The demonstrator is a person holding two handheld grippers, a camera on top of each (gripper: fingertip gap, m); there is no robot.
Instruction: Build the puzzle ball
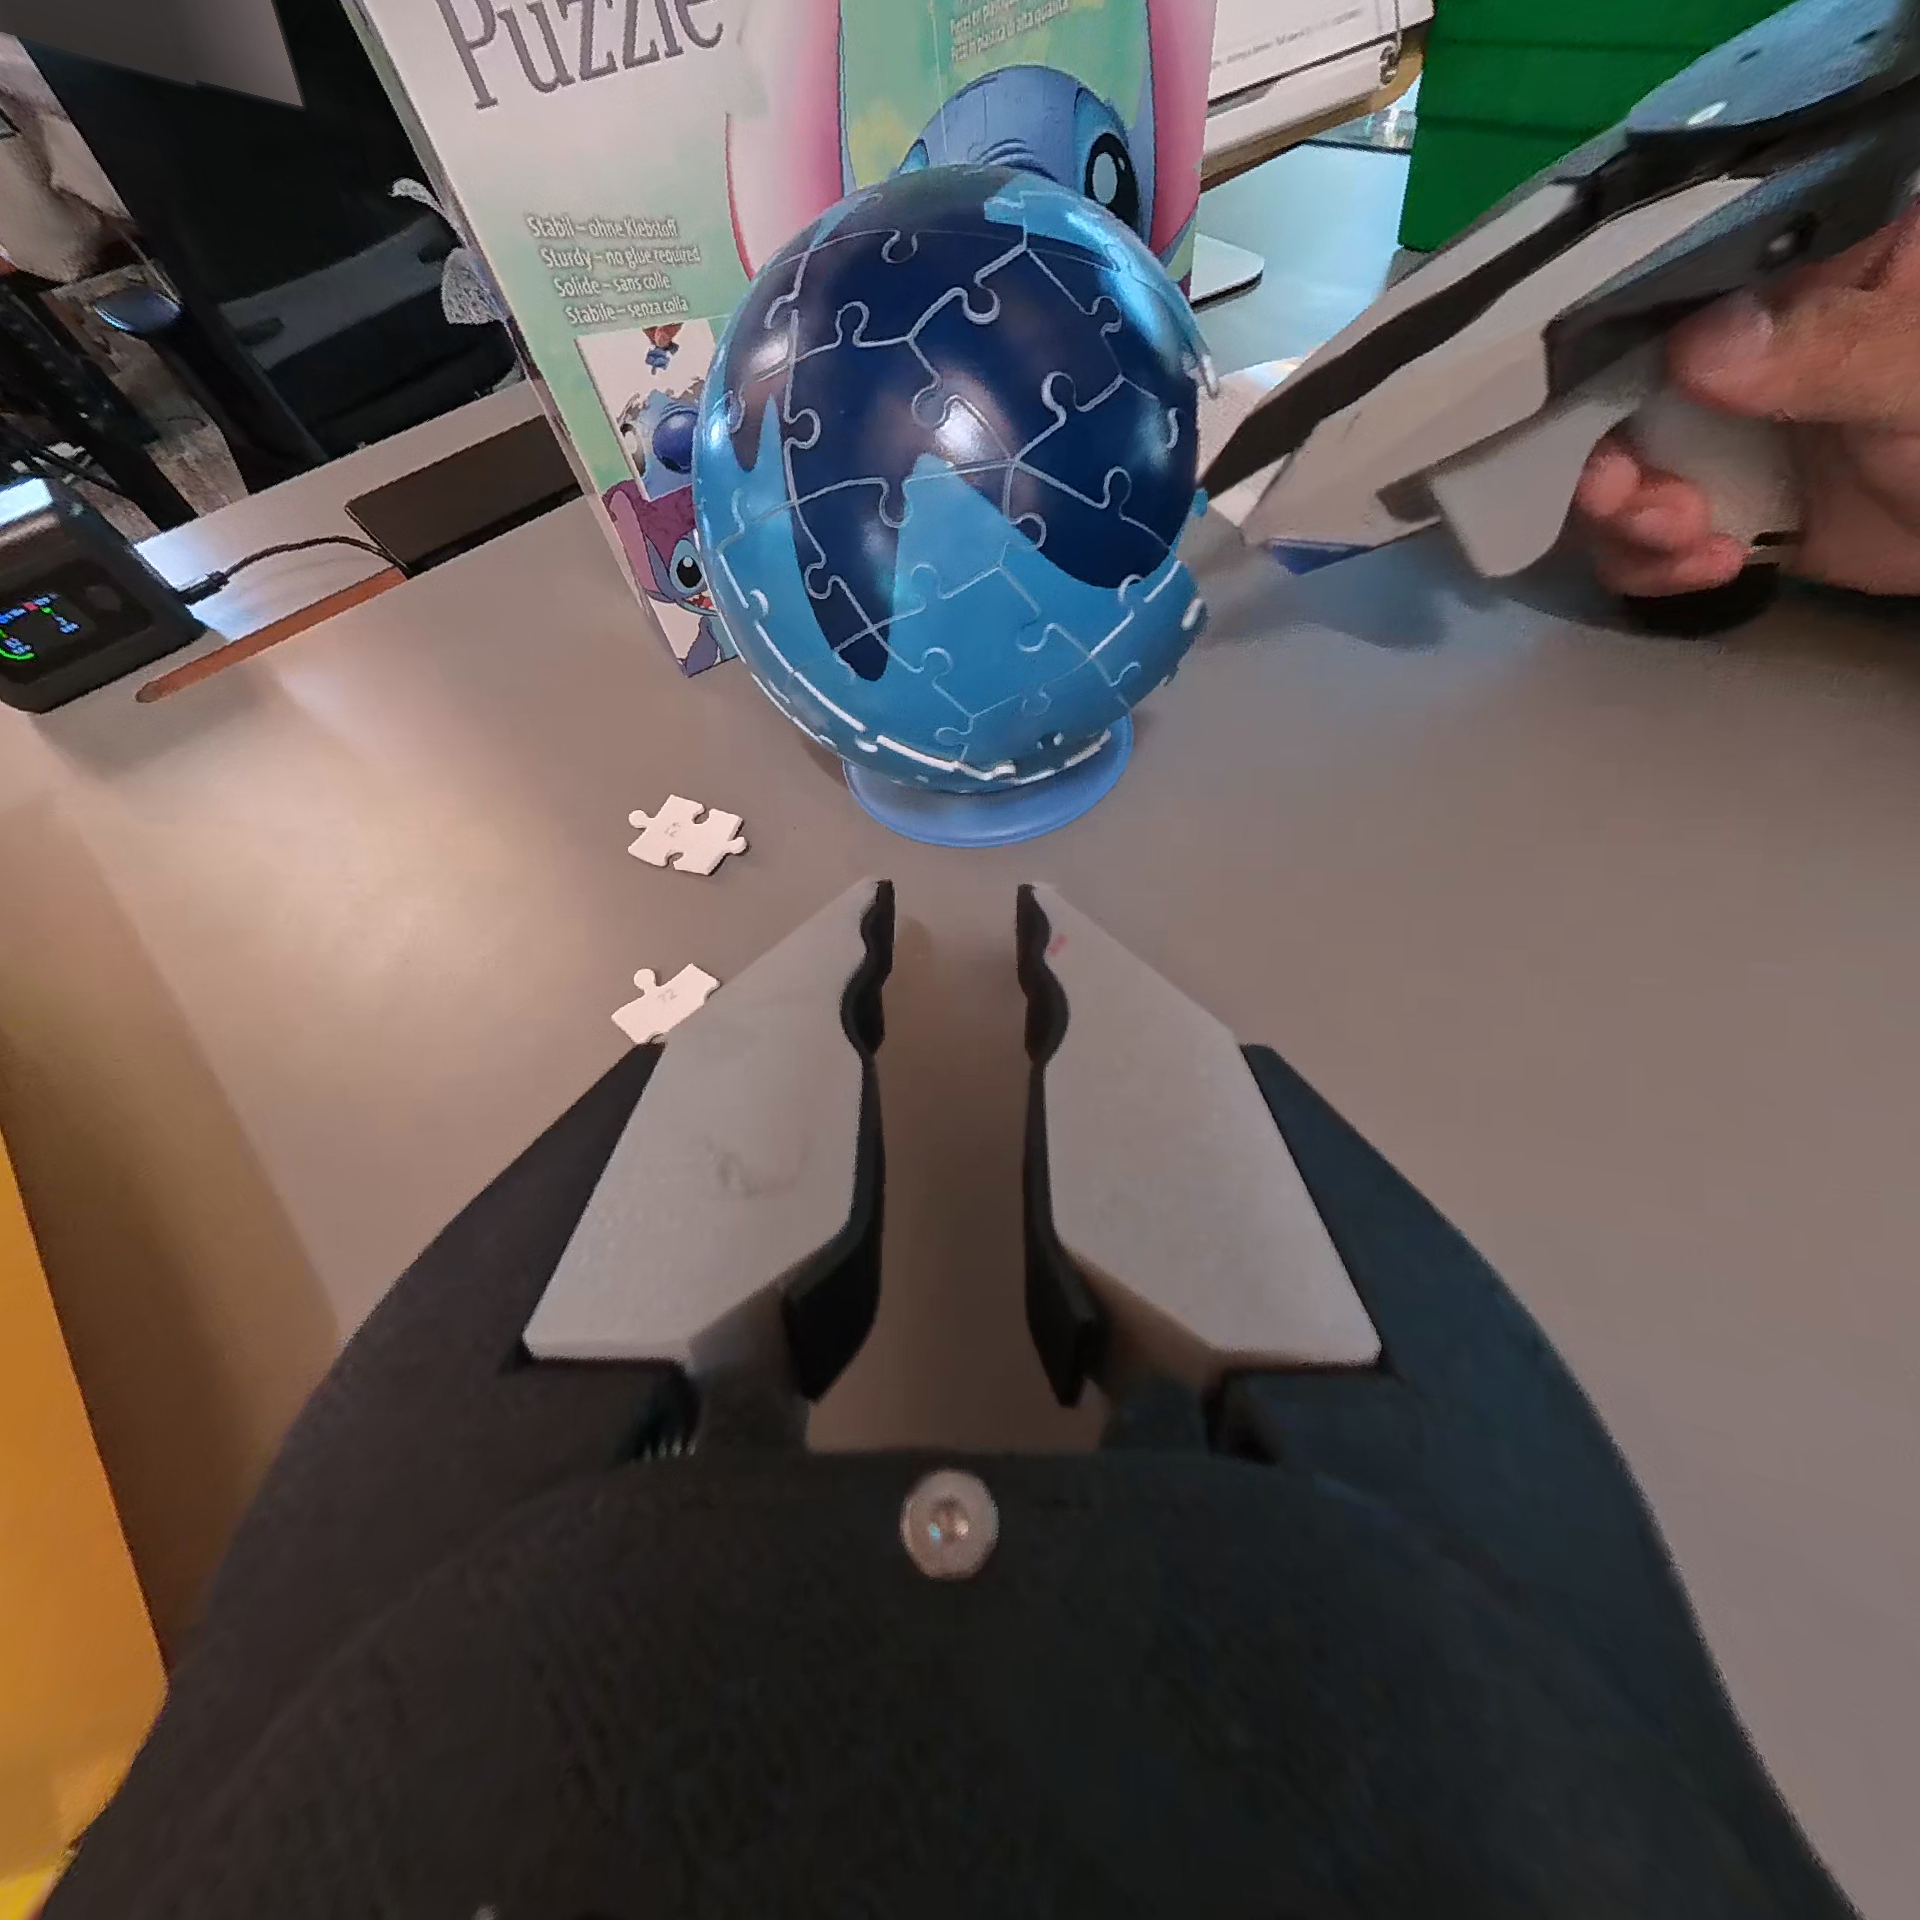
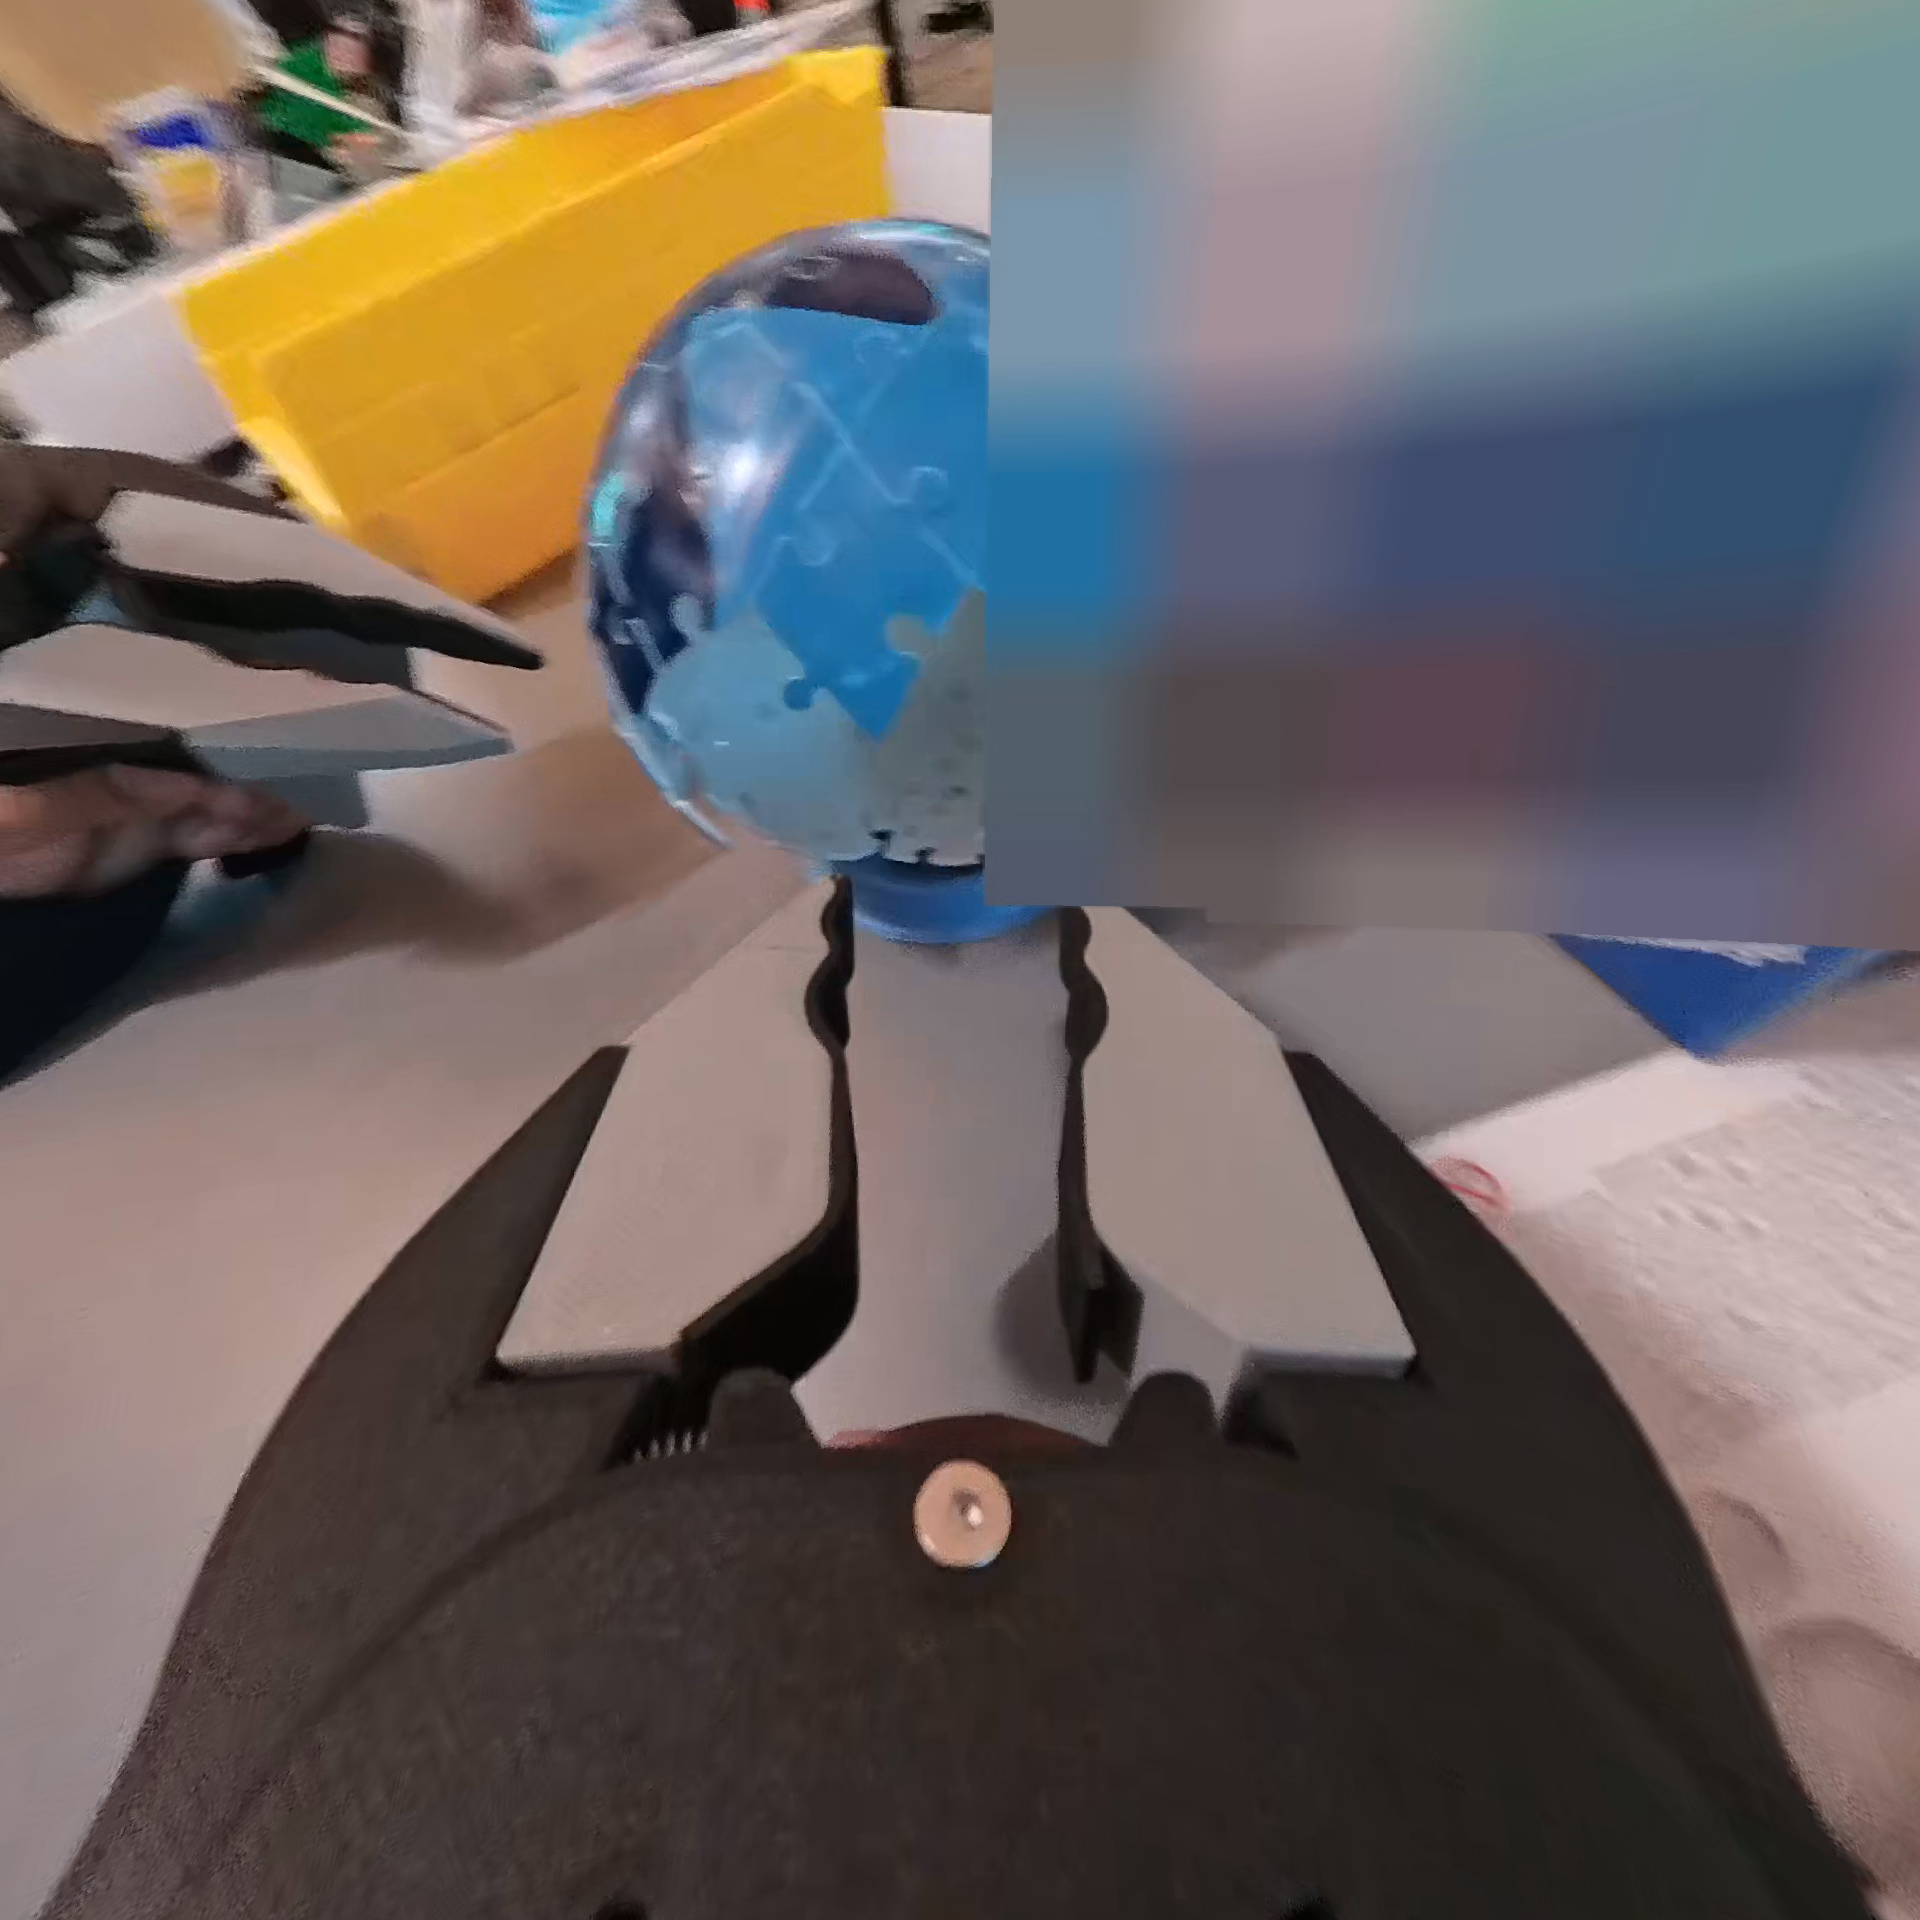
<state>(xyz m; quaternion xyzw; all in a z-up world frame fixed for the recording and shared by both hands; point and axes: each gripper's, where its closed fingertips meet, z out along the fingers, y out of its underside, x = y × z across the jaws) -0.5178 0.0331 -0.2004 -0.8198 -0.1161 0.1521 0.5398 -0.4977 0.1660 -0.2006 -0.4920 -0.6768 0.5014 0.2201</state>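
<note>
The puzzle ball (image 1: 956,468), light and dark blue, stands on a blue ring stand (image 1: 997,810) on the grey table (image 1: 1455,935). Two white loose puzzle pieces lie face down left of my left gripper: one (image 1: 686,833) near the stand, one (image 1: 665,1000) beside my left finger. My left gripper (image 1: 954,894) is open and empty, just short of the stand. My right gripper (image 2: 956,914) is open and empty, close to the stand (image 2: 914,914) with the ball (image 2: 810,540) above it. It shows in the left wrist view (image 1: 1231,509) right of the ball. The left gripper (image 2: 520,701) shows left of the ball.
The puzzle's box (image 1: 623,208) stands right behind the ball. A black device with a cable (image 1: 62,603) sits far left. A yellow box (image 2: 499,343) is beyond the ball in the right wrist view. A green box (image 1: 1538,125) is at the back right. A hand (image 1: 1766,416) holds the right gripper.
</note>
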